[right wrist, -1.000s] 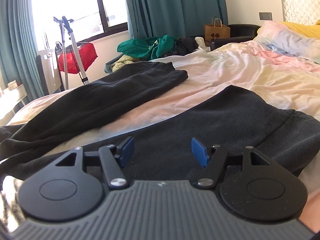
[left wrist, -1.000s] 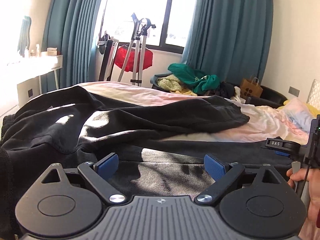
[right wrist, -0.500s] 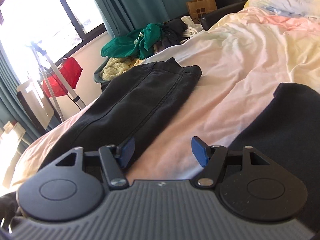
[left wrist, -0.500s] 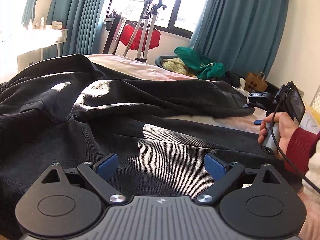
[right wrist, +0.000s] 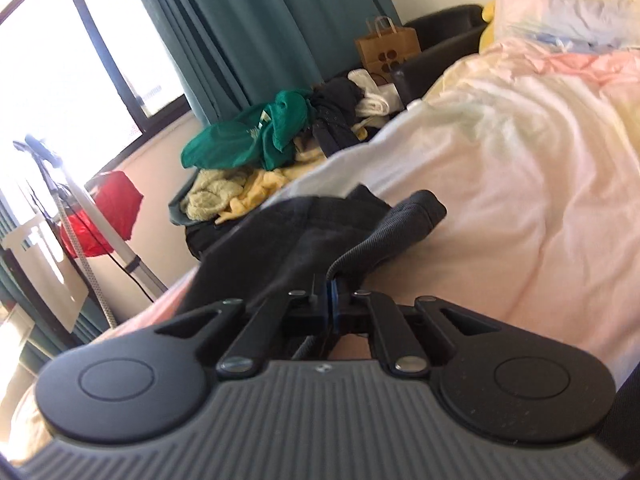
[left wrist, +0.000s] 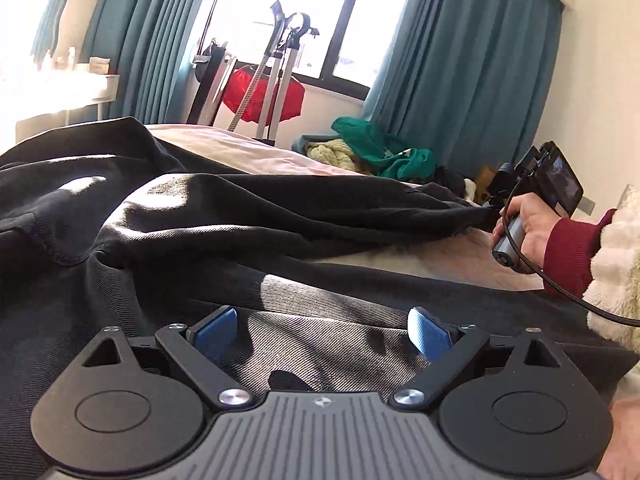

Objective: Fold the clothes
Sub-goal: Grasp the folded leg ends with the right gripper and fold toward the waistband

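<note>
On the bed (right wrist: 520,184), with its pale pink sheet, the black trousers (left wrist: 224,216) lie spread out, waist end to the left and one leg running off toward the right. Big change from a second ago: the right tongs (right wrist: 331,294) were hanging wide open over the dark fabric, and now they're clenched tight on the hem end of that trouser leg (right wrist: 360,232). You can see the cuff bunched up and lifted a bit right ahead of the blue pads, with the ribbed edge curling out of the grip. The right-hand view has also swung over and tilted since then, so the pile of green and yellow clothes (right wrist: 256,140) and the brown paper bag (right wrist: 386,50) sit more central now.

From the left view, the person's right hand (left wrist: 524,228) in a red sleeve (left wrist: 570,252) has come into frame at the leg's far end; earlier only a sliver of it showed at the edge.

The left tongs (left wrist: 322,330) are released, blue pads well apart, same as before, hovering low over the near part of the trousers with nothing pinched. That view sits a little lower and closer to the cloth than it did.
</note>
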The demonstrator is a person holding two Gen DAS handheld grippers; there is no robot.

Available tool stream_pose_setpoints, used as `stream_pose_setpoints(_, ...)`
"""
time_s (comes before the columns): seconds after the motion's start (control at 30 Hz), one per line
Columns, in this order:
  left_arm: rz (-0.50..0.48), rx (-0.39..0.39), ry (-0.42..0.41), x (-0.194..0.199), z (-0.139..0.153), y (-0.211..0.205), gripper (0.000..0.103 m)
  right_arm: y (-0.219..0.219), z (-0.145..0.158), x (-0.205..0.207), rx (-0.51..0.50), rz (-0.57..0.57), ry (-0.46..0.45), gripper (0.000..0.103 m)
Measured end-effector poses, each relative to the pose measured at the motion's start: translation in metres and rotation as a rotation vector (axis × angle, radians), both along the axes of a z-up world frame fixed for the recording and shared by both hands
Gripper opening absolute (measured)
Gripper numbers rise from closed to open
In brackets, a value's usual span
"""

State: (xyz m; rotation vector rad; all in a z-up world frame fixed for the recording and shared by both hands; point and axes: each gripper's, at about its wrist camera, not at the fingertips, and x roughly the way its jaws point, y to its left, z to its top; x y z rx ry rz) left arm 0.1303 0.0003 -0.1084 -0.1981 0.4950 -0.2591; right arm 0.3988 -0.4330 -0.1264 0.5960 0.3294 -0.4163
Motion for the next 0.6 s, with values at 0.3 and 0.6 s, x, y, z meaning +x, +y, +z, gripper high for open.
stream_pose_setpoints(0.3,-0.036,-0.031,-0.042,-0.015,0.019,0.014,0.094,-0.054,0.021,-0.088,-0.06,-0.04,-0.013,0.004)
stream_pose_setpoints(0.6,0.0,-0.03,0.028,-0.009,0.021,0.026,0.095,-0.084,-0.056,-0.131,0.12,-0.045,0.149,0.007)
